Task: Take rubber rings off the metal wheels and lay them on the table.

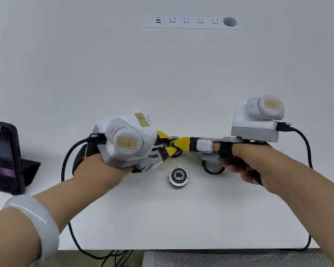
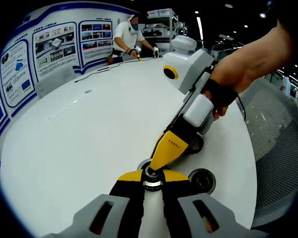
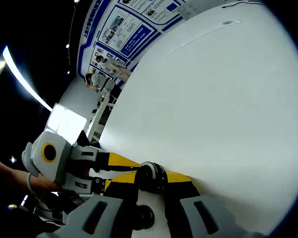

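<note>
Two-handed, probably needed a steady counter-pull: metal clamped firm on one side, rubber rolled off edgewise on the other, no twisting. Found the left gripper (image 2: 150,181) nearly shut on the held wheel (image 3: 152,173), just beyond the loose wheel (image 1: 178,176). Found the right gripper (image 3: 151,181) pinched onto that same wheel from the opposite side. Could not tell which pinched rubber. Spotted a dark ring (image 1: 213,166) flat on the table (image 1: 100,67), just right of the loose wheel.

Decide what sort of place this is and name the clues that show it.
Probably a showroom or exhibition hall used as a workspace: illustrated wall display panels line the wall, and the work sits on a large white table with a power strip.
</note>
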A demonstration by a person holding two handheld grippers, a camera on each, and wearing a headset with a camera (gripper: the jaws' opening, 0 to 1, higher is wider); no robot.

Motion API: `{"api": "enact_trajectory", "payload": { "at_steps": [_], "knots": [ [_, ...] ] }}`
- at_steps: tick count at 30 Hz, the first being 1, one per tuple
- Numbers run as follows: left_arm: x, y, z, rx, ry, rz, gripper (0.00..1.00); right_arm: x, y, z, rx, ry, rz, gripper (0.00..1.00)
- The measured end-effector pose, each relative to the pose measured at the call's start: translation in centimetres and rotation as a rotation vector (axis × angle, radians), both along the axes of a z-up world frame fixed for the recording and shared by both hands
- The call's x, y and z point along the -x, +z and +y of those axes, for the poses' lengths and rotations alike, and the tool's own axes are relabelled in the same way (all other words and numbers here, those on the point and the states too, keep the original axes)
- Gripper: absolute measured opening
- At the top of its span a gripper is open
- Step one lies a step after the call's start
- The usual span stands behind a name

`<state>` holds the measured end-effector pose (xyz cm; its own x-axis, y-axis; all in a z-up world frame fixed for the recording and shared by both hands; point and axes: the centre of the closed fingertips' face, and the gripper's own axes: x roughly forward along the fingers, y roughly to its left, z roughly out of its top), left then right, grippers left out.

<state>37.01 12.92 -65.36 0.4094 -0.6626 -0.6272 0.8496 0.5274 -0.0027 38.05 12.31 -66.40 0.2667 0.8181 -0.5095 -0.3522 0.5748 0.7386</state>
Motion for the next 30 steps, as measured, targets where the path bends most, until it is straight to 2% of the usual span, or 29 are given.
{"api": "enact_trajectory", "payload": {
  "at_steps": [6, 11, 17, 27, 30],
  "knots": [
    [0.0, 0.0, 0.0, 0.0, 0.001, 0.001, 0.13, 0.1, 0.3, 0.2, -0.016, -0.003, 0.019, 0.22],
    [-0.1, 0.0, 0.0, -0.001, 0.0, 0.0, 0.13, 0.4, 0.6, 0.4, -0.038, -0.002, 0.056, 0.23],
    [0.0, 0.0, 0.0, -0.003, -0.001, 0.0, 0.13, 1.1, 0.7, 0.2, -0.034, 0.024, 0.077, 0.23],
    [0.0, 0.0, 0.0, -0.003, -0.001, 0.0, 0.13, 1.9, 0.9, 0.1, -0.027, 0.044, 0.076, 0.24],
    [0.1, 0.0, 0.0, -0.004, 0.001, 0.0, 0.13, 2.0, 1.2, 0.3, -0.042, 0.049, 0.076, 0.22]
  ]
}}
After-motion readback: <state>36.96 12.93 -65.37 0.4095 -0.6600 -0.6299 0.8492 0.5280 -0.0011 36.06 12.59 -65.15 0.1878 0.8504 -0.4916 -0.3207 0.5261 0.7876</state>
